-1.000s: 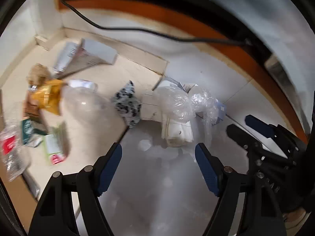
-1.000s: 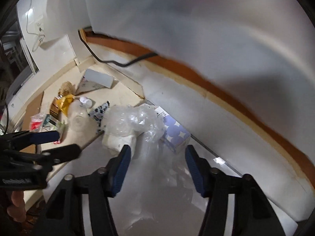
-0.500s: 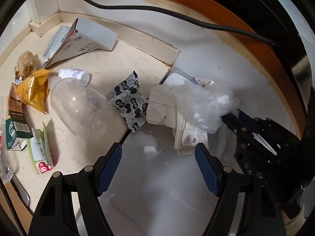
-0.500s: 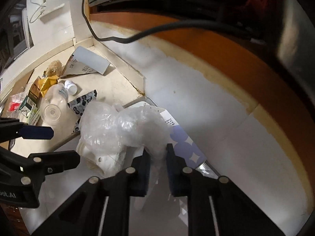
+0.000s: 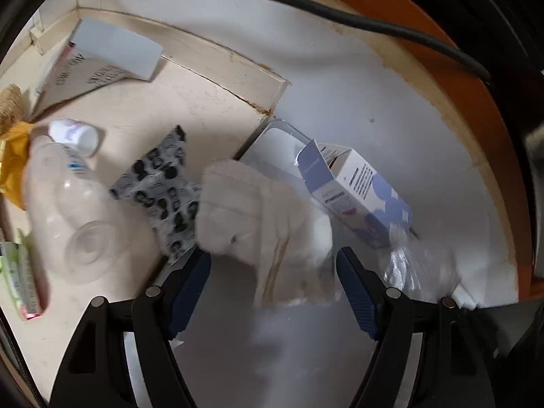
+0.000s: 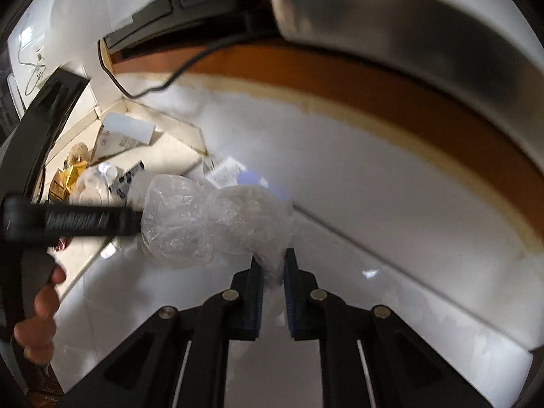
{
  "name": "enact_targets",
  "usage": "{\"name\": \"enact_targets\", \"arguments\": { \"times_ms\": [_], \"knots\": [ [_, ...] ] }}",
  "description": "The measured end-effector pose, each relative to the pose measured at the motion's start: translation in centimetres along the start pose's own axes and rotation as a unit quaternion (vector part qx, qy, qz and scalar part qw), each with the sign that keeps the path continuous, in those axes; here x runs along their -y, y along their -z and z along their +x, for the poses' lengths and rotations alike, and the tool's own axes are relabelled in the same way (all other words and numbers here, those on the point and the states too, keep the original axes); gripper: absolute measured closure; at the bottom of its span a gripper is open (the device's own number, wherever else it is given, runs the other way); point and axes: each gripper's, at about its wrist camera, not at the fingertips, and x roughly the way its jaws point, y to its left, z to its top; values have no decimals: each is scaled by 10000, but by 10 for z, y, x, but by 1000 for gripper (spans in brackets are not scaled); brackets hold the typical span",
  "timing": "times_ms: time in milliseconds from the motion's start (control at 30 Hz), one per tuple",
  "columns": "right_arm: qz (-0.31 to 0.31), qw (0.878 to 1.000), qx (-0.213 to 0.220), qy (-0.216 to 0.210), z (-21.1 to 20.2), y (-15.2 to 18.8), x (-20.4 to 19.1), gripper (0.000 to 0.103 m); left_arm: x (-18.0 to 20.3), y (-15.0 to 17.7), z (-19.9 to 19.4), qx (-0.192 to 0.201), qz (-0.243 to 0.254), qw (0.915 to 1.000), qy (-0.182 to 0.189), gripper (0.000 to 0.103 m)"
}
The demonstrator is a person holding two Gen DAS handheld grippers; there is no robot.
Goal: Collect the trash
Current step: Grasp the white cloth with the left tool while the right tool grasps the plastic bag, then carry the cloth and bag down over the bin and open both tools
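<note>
A crumpled white paper wad [image 5: 265, 221] lies on the white floor, and my left gripper [image 5: 272, 272] straddles it. Its jaws are closing with the wad between the blue pads [image 5: 190, 285], which stand at the wad's edges without squeezing it. My right gripper [image 6: 273, 265] is shut on the neck of a clear plastic bag [image 6: 204, 224], which bulges out above and left of the fingertips. A bit of that clear plastic [image 5: 414, 265] shows at the lower right of the left wrist view. A blue-and-white carton [image 5: 357, 197] lies open just behind the wad.
A patterned black-and-white wrapper [image 5: 163, 183], a clear plastic bottle [image 5: 68, 217], a small white bottle [image 5: 76, 134], a yellow wrapper [image 5: 13, 163] and a flattened grey box [image 5: 102, 57] lie on the beige floor. A black cable [image 5: 306, 0] runs along the orange skirting. A hand [image 6: 37, 306] holds the left gripper.
My right gripper shut on the clear bag and pulled it off the pile, uncovering the carton. My left gripper came down onto the white wad and its jaws narrowed.
</note>
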Motion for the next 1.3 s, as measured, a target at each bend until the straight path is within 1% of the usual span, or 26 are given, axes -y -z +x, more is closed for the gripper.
{"name": "enact_targets", "arguments": {
  "times_ms": [33, 67, 100, 133, 200, 300, 400, 567, 700, 833, 900, 1033, 1100, 1200, 1300],
  "knots": [
    [26, 10000, -48, -12, 1, 4, 0, 93, 2, 0, 1, 2, -44, 10000, 69, 45],
    [46, 9999, -95, -27, 2, 7, 0, 93, 1, 0, 5, -40, -134, 9994, 329, 58],
    [66, 9999, -123, -44, 2, 9, 0, 93, 1, 0, 7, -44, -206, 9985, 506, 64],
    [82, 9999, -136, -64, 1, 11, 0, 93, 1, 1, 6, 34, -257, 9986, 464, 65],
    [116, 9998, -146, -109, -2, 14, -1, 93, 4, 5, 2, 168, -176, 9993, 278, 69],
    [181, 9995, -158, -182, -9, 18, -2, 93, 4, 13, -13, 369, -139, 9990, 211, 71],
    [232, 9994, -140, -233, -19, 23, -3, 93, 4, 22, -36, 480, -114, 9987, 160, 71],
    [249, 9991, 12, -353, -53, 30, -14, 93, 3, 48, -91, 793, 13, 9967, 160, 71],
    [194, 9982, 221, -520, -92, 35, -31, 93, 4, 80, -142, 976, 114, 9950, 176, 71],
    [98, 9971, 425, -626, -135, 43, -50, 93, 3, 127, -203, 1068, 241, 9936, 296, 71],
    [71, 9961, 535, -704, -160, 50, -61, 93, -4, 140, -228, 1114, 280, 9927, 377, 71],
    [7, 9938, 724, -842, -207, 69, -84, 93, -17, 188, -284, 1257, 325, 9901, 535, 71],
    [-67, 9930, 751, -913, -227, 82, -98, 93, -24, 209, -304, 1316, 306, 9893, 558, 71],
    [-189, 9919, 744, -1015, -249, 103, -119, 93, -39, 251, -334, 1387, 270, 9886, 525, 71],
    [-323, 9912, 705, -1074, -267, 127, -140, 93, -54, 286, -353, 1412, 270, 9884, 481, 71]
  ]
}}
